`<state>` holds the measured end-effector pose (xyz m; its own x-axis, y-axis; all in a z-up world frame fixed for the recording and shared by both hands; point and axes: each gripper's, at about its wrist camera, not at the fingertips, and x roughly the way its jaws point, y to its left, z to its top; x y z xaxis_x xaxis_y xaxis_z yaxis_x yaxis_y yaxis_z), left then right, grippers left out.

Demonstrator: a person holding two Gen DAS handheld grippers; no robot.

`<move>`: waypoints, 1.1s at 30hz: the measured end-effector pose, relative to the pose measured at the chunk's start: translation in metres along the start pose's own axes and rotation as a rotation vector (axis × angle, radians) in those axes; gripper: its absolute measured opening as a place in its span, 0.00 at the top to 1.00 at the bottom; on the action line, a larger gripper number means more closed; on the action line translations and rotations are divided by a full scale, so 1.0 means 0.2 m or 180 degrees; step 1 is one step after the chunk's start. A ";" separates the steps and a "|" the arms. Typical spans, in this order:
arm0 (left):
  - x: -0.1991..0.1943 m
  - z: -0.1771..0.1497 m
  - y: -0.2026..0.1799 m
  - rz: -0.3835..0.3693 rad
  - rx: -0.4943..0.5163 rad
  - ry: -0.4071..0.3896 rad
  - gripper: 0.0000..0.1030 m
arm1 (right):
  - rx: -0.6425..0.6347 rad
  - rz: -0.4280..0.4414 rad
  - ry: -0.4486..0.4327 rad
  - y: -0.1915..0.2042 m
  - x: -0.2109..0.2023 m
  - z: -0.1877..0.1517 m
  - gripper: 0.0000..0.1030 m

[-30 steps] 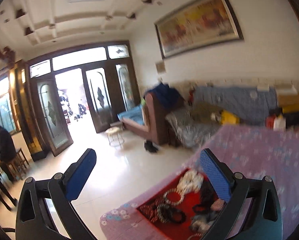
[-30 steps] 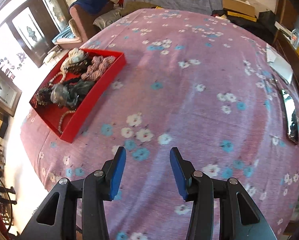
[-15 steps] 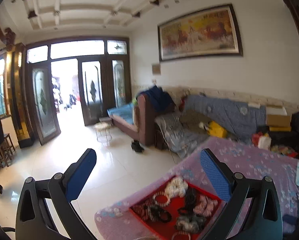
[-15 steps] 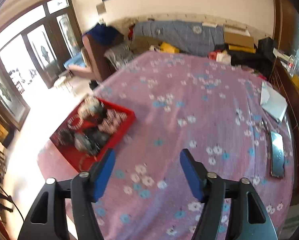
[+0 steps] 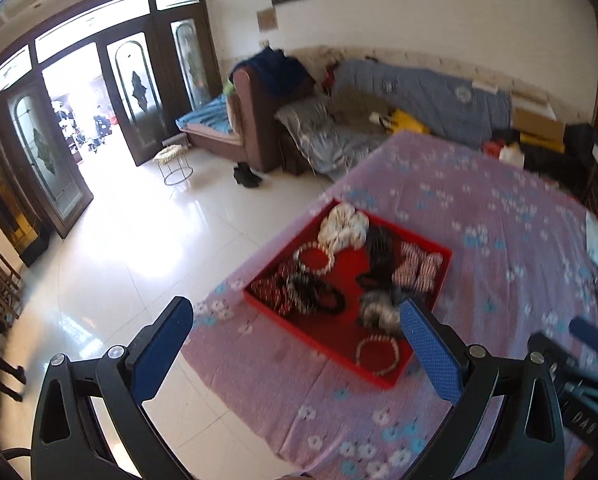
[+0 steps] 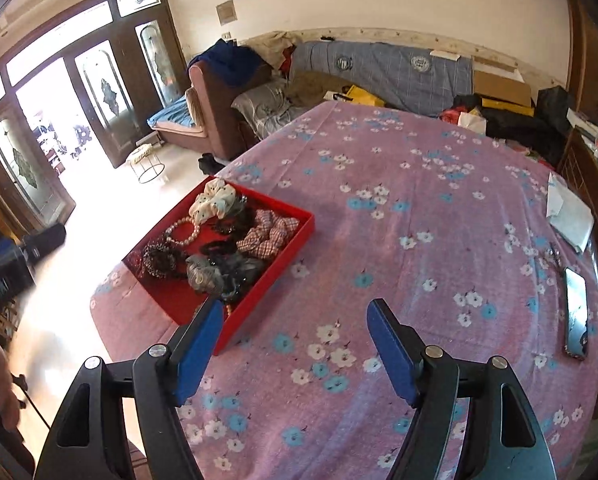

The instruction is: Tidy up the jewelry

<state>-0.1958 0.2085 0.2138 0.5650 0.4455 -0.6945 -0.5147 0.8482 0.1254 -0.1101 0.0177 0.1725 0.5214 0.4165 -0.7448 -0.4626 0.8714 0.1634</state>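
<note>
Both the left hand-held gripper (image 5: 295,336) and the right hand-held gripper (image 6: 295,340) hang wide apart and empty above the flowered worktop (image 6: 419,220), with bracelets and hair ties heaped in the red tray (image 6: 277,264) near its edge, which fits either sorting ahead or pieces already gathered.

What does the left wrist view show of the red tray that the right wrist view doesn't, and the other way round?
Left wrist only: a bead bracelet lying whole at the tray's near corner; the right claw's finger hides most of it in the other view. Right wrist only: a phone and white papers at the table's right edge. Both show the red tray of scrunchies, the pearl bracelet and both claws, left claw and right claw, open and empty.
</note>
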 end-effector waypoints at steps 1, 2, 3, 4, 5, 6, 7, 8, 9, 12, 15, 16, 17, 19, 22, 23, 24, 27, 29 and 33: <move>0.01 -0.01 0.00 0.0002 0.0033 0.0029 0.00 | -0.0010 -0.0012 0.0007 0.01 0.00 0.00 0.24; 0.02 -0.02 0.00 0.0004 0.0059 0.0055 0.00 | -0.0018 -0.0021 0.0015 0.02 0.01 -0.01 0.24; 0.04 -0.02 -0.01 0.0001 0.0093 0.0087 0.00 | -0.0023 -0.0030 0.0024 0.03 0.02 -0.01 0.24; 0.06 -0.02 -0.01 -0.0011 0.0117 0.0111 0.00 | -0.0025 -0.0034 0.0034 0.04 0.02 -0.01 0.24; 0.07 -0.02 -0.01 -0.0024 0.0137 0.0133 0.00 | -0.0029 -0.0036 0.0045 0.04 0.03 -0.01 0.24; 0.08 -0.03 -0.01 -0.0033 0.0158 0.0154 0.00 | -0.0032 -0.0045 0.0056 0.06 0.04 -0.01 0.24; 0.09 -0.03 -0.01 -0.0043 0.0182 0.0172 0.00 | -0.0033 -0.0054 0.0069 0.07 0.05 -0.01 0.24; 0.10 -0.02 -0.01 -0.0050 0.0200 0.0186 0.00 | -0.0029 -0.0060 0.0078 0.08 0.05 -0.01 0.24; 0.11 -0.02 0.00 -0.0059 0.0219 0.0200 0.00 | -0.0020 -0.0067 0.0093 0.08 0.06 -0.01 0.24; 0.13 -0.02 0.00 -0.0095 0.0260 0.0246 0.00 | 0.0017 -0.0093 0.0112 0.10 0.08 -0.01 0.24; 0.17 0.00 0.01 -0.0153 0.0288 0.0310 0.00 | 0.0073 -0.0114 0.0140 0.11 0.11 0.01 0.23; 0.18 0.01 0.02 -0.0162 0.0296 0.0324 0.00 | 0.0089 -0.0128 0.0148 0.11 0.12 0.01 0.23; 0.19 0.01 0.02 -0.0168 0.0306 0.0339 0.00 | 0.0097 -0.0140 0.0152 0.12 0.13 0.01 0.23; 0.21 0.02 0.03 -0.0187 0.0321 0.0366 0.00 | 0.0111 -0.0157 0.0168 0.13 0.14 0.03 0.23; 0.25 0.04 0.03 -0.0241 0.0331 0.0421 0.00 | 0.0122 -0.0190 0.0191 0.15 0.18 0.04 0.23; 0.27 0.04 0.04 -0.0258 0.0340 0.0437 0.00 | 0.0122 -0.0199 0.0199 0.15 0.19 0.05 0.23; 0.28 0.04 0.04 -0.0273 0.0355 0.0457 0.00 | 0.0122 -0.0208 0.0215 0.16 0.20 0.05 0.23; 0.33 0.05 0.04 -0.0301 0.0398 0.0497 0.00 | 0.0115 -0.0237 0.0248 0.18 0.23 0.06 0.23; 0.35 0.06 0.04 -0.0335 0.0416 0.0526 0.00 | 0.0110 -0.0257 0.0281 0.20 0.26 0.07 0.23; 0.42 0.07 0.05 -0.0398 0.0413 0.0594 0.00 | 0.0117 -0.0291 0.0319 0.22 0.31 0.09 0.23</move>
<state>-0.1450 0.2590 0.1676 0.4840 0.2844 -0.8276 -0.3543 0.9284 0.1118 -0.0859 0.0866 0.1454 0.4850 0.3084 -0.8183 -0.3889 0.9142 0.1141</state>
